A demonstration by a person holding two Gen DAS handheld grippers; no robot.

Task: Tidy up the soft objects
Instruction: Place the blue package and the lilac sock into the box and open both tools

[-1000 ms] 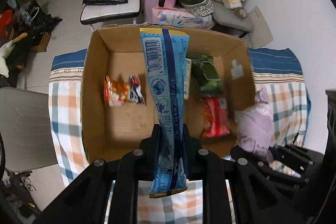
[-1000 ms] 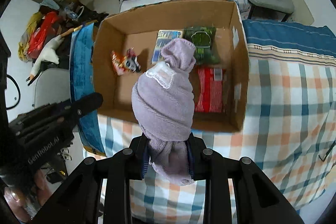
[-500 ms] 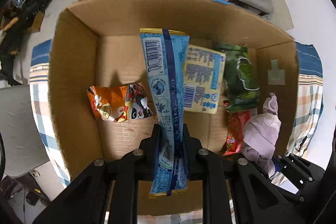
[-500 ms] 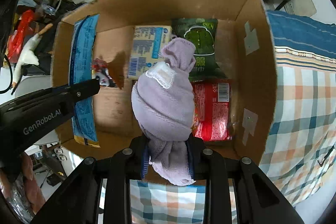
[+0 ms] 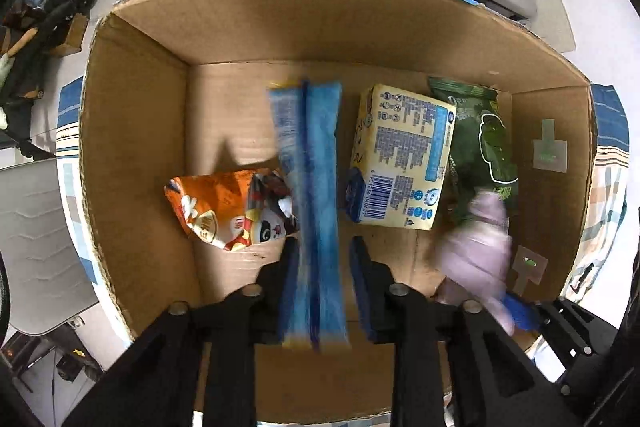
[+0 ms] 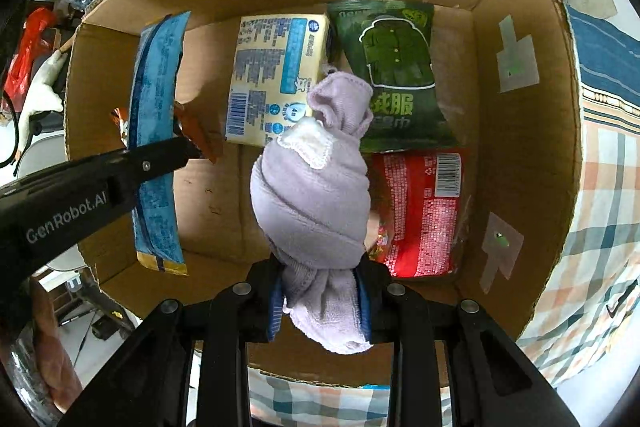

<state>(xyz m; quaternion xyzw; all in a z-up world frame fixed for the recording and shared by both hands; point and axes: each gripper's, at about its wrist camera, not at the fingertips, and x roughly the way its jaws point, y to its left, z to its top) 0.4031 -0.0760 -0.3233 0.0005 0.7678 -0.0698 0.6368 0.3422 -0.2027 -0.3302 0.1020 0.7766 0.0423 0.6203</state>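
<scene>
My left claw point(image 5: 320, 259) is spread inside the cardboard box point(image 5: 136, 131); the long blue packet point(image 5: 310, 187) sits blurred between its fingers, gap visible on the right side, contact on the left unclear. My right claw point(image 6: 320, 291) is clenched on the knotted lilac cloth point(image 6: 312, 187), held over the red packet point(image 6: 424, 211) and the green packet point(image 6: 392, 67). The yellow pack point(image 6: 276, 75) lies on the box floor.

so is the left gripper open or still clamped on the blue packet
Open. In the left wrist view its fingers stand apart from the blue packet, which blurs as if dropping into the cardboard box.
</scene>
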